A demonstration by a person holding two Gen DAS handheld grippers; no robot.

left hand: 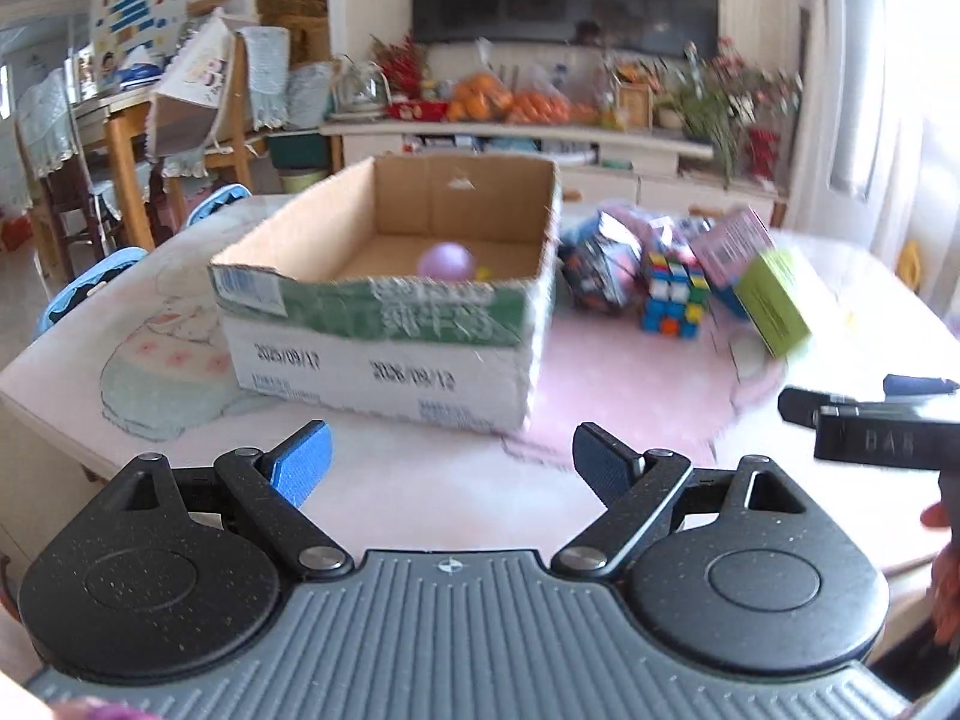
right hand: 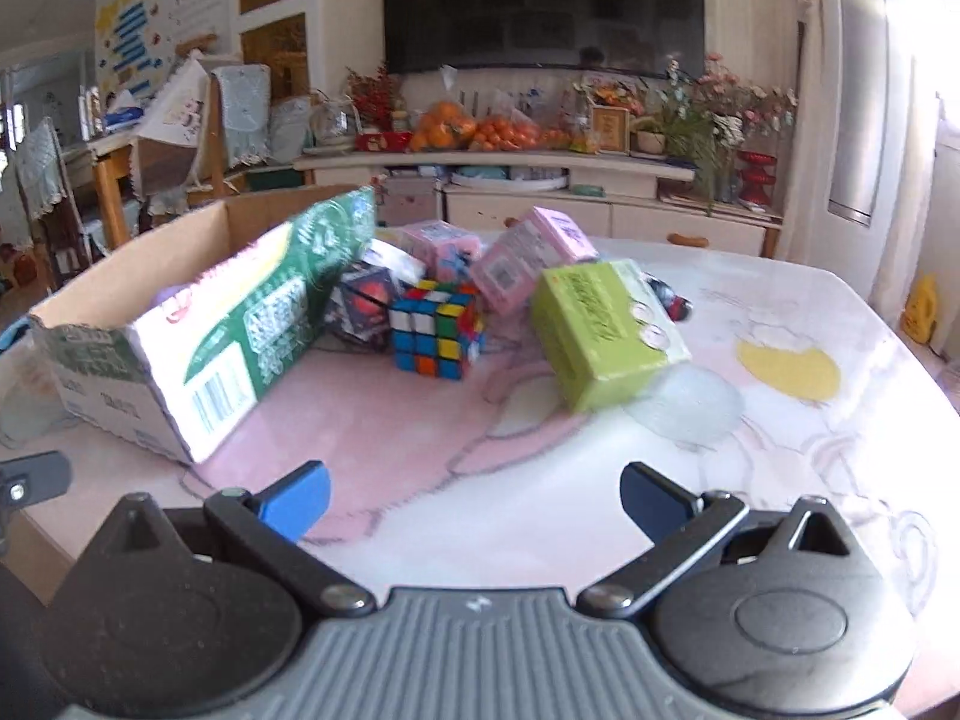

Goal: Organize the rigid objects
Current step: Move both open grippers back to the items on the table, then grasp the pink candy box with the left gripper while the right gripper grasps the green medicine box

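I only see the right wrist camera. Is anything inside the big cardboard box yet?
Observer: Yes, the left wrist view looks into the cardboard box; a purple ball lies on its floor.
Operator: Is anything else in there?
Observer: A small yellow bit shows beside the ball; it's too hidden to name.
Operator: Is the left gripper holding a toy?
Observer: No, the left gripper is open with nothing between its fingers.
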